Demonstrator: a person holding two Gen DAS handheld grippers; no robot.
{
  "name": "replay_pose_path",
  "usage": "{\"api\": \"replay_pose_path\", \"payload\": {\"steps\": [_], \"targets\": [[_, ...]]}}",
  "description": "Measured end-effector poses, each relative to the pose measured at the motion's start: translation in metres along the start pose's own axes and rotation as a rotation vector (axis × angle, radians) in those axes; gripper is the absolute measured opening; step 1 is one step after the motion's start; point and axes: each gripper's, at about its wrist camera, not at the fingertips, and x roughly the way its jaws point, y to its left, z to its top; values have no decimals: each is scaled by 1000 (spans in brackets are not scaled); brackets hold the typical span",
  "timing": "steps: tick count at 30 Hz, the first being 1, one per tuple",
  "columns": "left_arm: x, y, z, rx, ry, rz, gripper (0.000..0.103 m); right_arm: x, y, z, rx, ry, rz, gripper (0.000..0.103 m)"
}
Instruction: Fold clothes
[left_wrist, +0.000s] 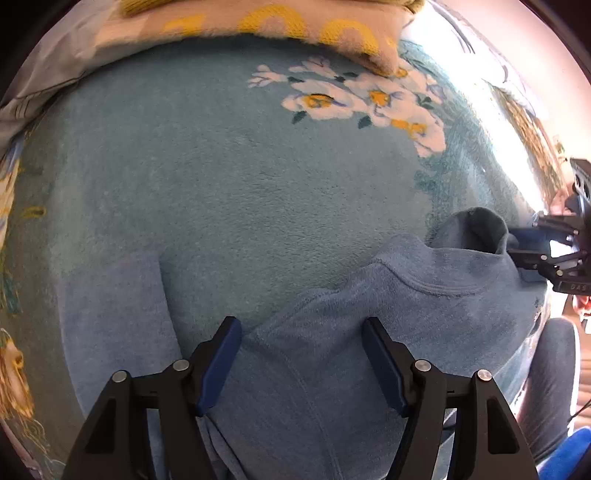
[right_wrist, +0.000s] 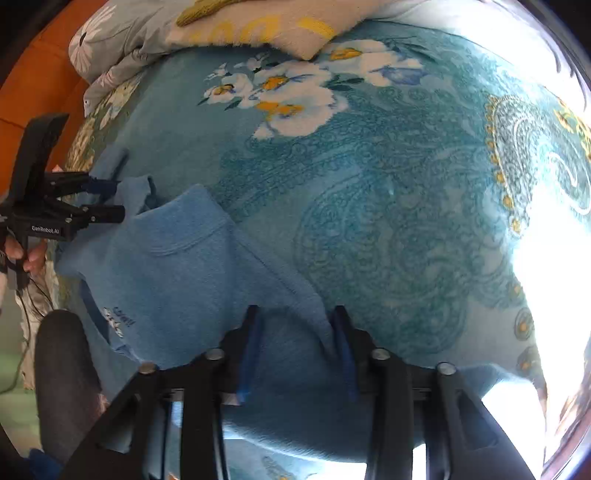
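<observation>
A light blue fleece sweater (left_wrist: 424, 302) with a high collar (left_wrist: 472, 229) lies on the teal flowered blanket (left_wrist: 240, 192); it also shows in the right wrist view (right_wrist: 177, 273). My left gripper (left_wrist: 301, 328) is open, its fingers straddling the sweater's shoulder fabric. It shows from the side in the right wrist view (right_wrist: 110, 197) next to the collar. My right gripper (right_wrist: 297, 321) is open, with a fold of the sweater between its fingers. It also shows at the right edge of the left wrist view (left_wrist: 517, 243) by the collar.
A pillow with yellow print (left_wrist: 280, 26) and a grey flowered quilt (right_wrist: 122, 40) lie at the far end of the bed. The person's dark-trousered leg (right_wrist: 62, 376) stands at the bed's near edge. Strong sunlight washes out the blanket's right side (right_wrist: 554, 258).
</observation>
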Motion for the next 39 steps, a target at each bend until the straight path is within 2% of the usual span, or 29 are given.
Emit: {"api": "replay_pose_path", "payload": {"steps": [1,3,4,5,6,7,10,14,16,19,22,26,29,34,36,39], "targets": [[-1,-1,-2,3,1,-2,69,-1,3,-4,8,-5,3,28],[-3,-4,-6,26,-1,7,64,-6,8,-8,20,-24,1,15],[-6,-8,-11,39,-7,15,55,-10,11,-9,24,-37,-2,12],[-10,-11,-16,45,-19,19,43,-14,13,-10,29,-52,-5,8],[-15,-11,-20,46,-34,19,35,-20,13,-12,33,-72,-9,5],[-19,-12,-24,46,-51,22,23,-26,13,-14,39,-95,-18,3],[-38,-15,-38,47,-120,18,15,-49,3,-25,56,-161,-14,3],[-66,-18,-47,75,-204,37,14,-78,-3,-27,47,-243,-39,2],[-80,-17,-40,72,-255,44,14,-91,-1,-7,42,-287,-62,2],[-92,-26,-3,65,-336,70,13,-109,-7,22,41,-357,-92,2],[-116,-14,27,47,-415,94,13,-121,-10,58,23,-418,-149,2],[-127,-6,82,38,-467,177,13,-129,-17,113,29,-461,-214,2],[-124,8,112,-1,-455,218,13,-115,-23,150,65,-440,-242,2],[-79,30,149,-110,-335,258,14,-75,-28,185,104,-341,-260,2],[-68,39,148,-163,-301,242,15,-62,-28,191,111,-309,-262,2],[-58,51,140,-253,-266,173,19,-55,-31,194,125,-289,-258,3]]}}
